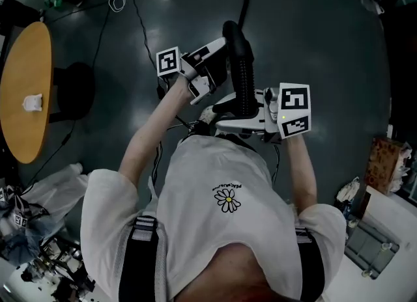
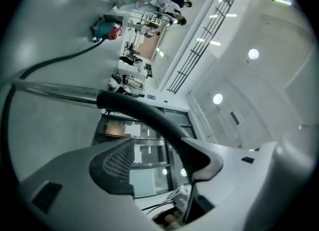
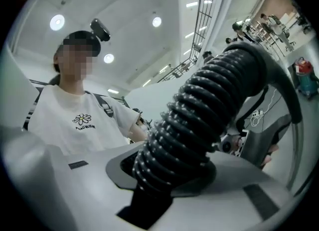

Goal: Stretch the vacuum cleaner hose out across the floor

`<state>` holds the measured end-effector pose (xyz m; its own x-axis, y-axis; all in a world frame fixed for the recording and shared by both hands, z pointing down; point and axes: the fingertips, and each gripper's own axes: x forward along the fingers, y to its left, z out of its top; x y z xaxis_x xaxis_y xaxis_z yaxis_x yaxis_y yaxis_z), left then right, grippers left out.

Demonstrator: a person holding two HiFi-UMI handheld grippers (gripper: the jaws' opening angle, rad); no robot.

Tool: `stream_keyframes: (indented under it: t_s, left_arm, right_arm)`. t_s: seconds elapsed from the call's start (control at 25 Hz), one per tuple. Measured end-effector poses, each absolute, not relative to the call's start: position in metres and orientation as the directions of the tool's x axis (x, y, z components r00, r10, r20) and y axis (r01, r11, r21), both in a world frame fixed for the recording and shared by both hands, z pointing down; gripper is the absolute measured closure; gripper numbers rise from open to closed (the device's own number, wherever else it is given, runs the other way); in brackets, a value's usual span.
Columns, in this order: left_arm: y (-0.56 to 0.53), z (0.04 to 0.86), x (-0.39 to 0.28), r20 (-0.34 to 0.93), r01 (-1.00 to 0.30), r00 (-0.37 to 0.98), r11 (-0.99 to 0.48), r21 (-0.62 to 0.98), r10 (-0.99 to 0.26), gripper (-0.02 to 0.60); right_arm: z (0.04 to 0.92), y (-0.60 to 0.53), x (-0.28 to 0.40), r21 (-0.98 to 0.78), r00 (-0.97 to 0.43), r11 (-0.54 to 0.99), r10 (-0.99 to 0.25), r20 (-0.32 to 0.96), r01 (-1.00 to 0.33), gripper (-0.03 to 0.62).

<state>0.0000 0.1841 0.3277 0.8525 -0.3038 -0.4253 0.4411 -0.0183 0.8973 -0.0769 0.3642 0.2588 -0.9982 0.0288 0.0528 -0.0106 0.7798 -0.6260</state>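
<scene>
The vacuum cleaner hose [image 3: 199, 120], black and ribbed, is held up in front of the person's chest, above the floor [image 1: 326, 40]. The right gripper [image 3: 164, 175] is clamped on its corrugated part. The left gripper [image 2: 159, 168] stands released, with the rigid curved handle [image 2: 144, 113] lying between its jaws, close by one pad and clear of the other. The ribs should give good purchase, but the hose is probably light, springy and inclined to recoil. The stiff handle looks the surer hold for pulling.
</scene>
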Motion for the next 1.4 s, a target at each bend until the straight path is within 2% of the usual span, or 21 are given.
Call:
stream_keyframes:
  t_s: [0.12, 0.36, 0.56, 0.64, 0.8, 0.88, 0.96, 1.08, 1.16, 1.24, 1.32, 1.4]
  left_arm:
    - [0.175, 0.303, 0.009, -0.528, 0.572, 0.786, 0.051, 0.819, -0.322, 0.310]
    - [0.184, 0.320, 0.045, -0.497, 0.537, 0.841, 0.216, 0.815, -0.214, 0.268]
    - [0.193, 0.333, 0.061, -0.512, 0.530, 0.847, 0.287, 0.798, -0.143, 0.268]
    - [0.192, 0.325, 0.062, -0.544, 0.567, 0.823, 0.284, 0.773, -0.164, 0.268]
    - [0.172, 0.311, 0.055, -0.577, 0.608, 0.792, 0.185, 0.772, -0.198, 0.289]
    - [0.165, 0.304, 0.050, -0.600, 0.632, 0.769, 0.125, 0.765, -0.220, 0.329]
    - [0.160, 0.299, 0.041, -0.624, 0.650, 0.749, 0.067, 0.757, -0.226, 0.382]
    - [0.166, 0.286, 0.034, -0.615, 0.614, 0.781, -0.047, 0.788, -0.112, 0.413]
    - [0.168, 0.272, 0.024, -0.618, 0.612, 0.783, -0.096, 0.785, -0.064, 0.419]
    - [0.160, 0.268, 0.008, -0.625, 0.619, 0.774, -0.091, 0.780, -0.099, 0.420]
    - [0.152, 0.278, -0.005, -0.617, 0.623, 0.764, -0.037, 0.782, -0.190, 0.420]
    - [0.153, 0.296, -0.010, -0.591, 0.629, 0.750, 0.043, 0.776, -0.297, 0.419]
  right_arm:
    - [0.264, 0.366, -0.067, -0.627, -0.998, 0.779, 0.006, 0.060, -0.033, 0.454]
    - [0.274, 0.400, -0.080, -0.608, -0.987, 0.792, 0.131, 0.095, 0.047, 0.454]
    - [0.277, 0.404, -0.079, -0.656, -0.986, 0.754, 0.135, 0.098, 0.038, 0.454]
    - [0.282, 0.400, -0.089, -0.659, -0.989, 0.752, 0.102, 0.105, 0.008, 0.456]
    - [0.332, 0.380, -0.093, -0.655, -0.977, 0.733, -0.061, 0.204, -0.182, 0.454]
    - [0.363, 0.370, -0.074, -0.666, -0.950, 0.677, -0.225, 0.218, -0.314, 0.454]
    - [0.382, 0.358, -0.041, -0.685, -0.875, 0.580, -0.449, 0.182, -0.440, 0.453]
    - [0.388, 0.353, 0.004, -0.648, -0.719, 0.456, -0.662, 0.211, -0.610, 0.441]
    - [0.374, 0.347, 0.023, -0.482, -0.606, 0.439, -0.746, 0.275, -0.758, 0.441]
    - [0.353, 0.337, 0.037, -0.243, -0.470, 0.406, -0.813, 0.343, -0.881, 0.441]
    - [0.337, 0.331, 0.043, -0.047, -0.389, 0.406, -0.827, 0.405, -0.912, 0.441]
    - [0.327, 0.333, 0.044, 0.122, -0.354, 0.446, -0.824, 0.442, -0.887, 0.441]
